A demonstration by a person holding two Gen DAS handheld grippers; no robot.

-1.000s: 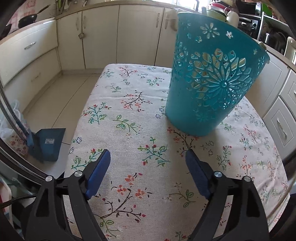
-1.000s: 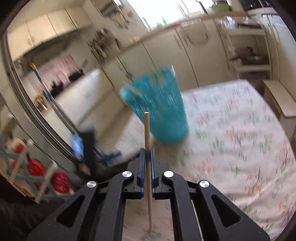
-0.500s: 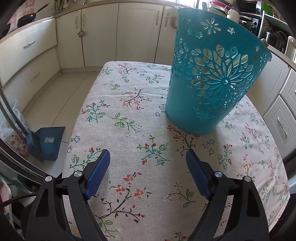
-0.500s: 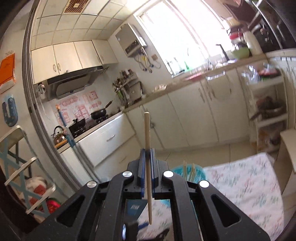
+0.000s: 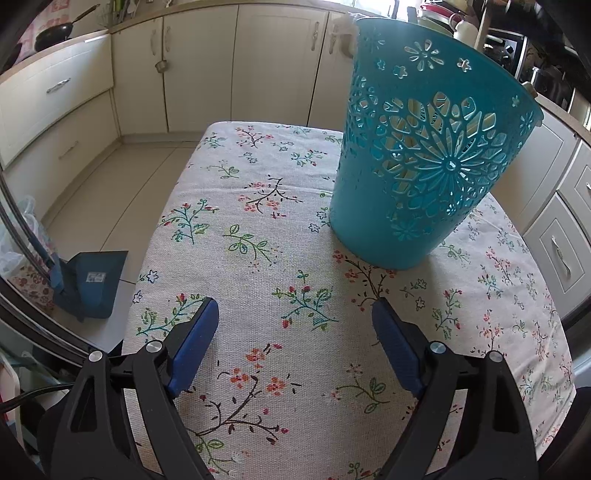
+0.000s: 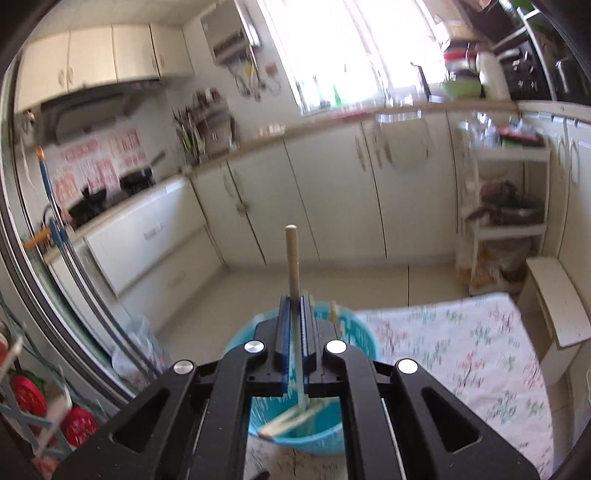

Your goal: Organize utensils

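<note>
A teal perforated basket (image 5: 424, 162) stands on the floral tablecloth (image 5: 258, 229), ahead and right of my left gripper (image 5: 293, 325), which is open and empty just above the cloth. My right gripper (image 6: 295, 306) is shut on a wooden chopstick (image 6: 292, 258) held upright. It hovers above the basket (image 6: 354, 332), whose open top shows below the jaws with several chopsticks (image 6: 291, 419) lying inside. In the left wrist view a wooden stick (image 5: 482, 27) shows above the basket's rim.
White kitchen cabinets (image 5: 199, 70) surround the table. A blue dustpan (image 5: 88, 280) lies on the floor at the left. A white shelf rack (image 6: 506, 206) with pots stands at the right. The table's left edge (image 5: 162, 229) runs near my left gripper.
My right gripper has moved over the basket and tilted down, so the basket's opening now lies under the chopstick. My left gripper has barely moved.
</note>
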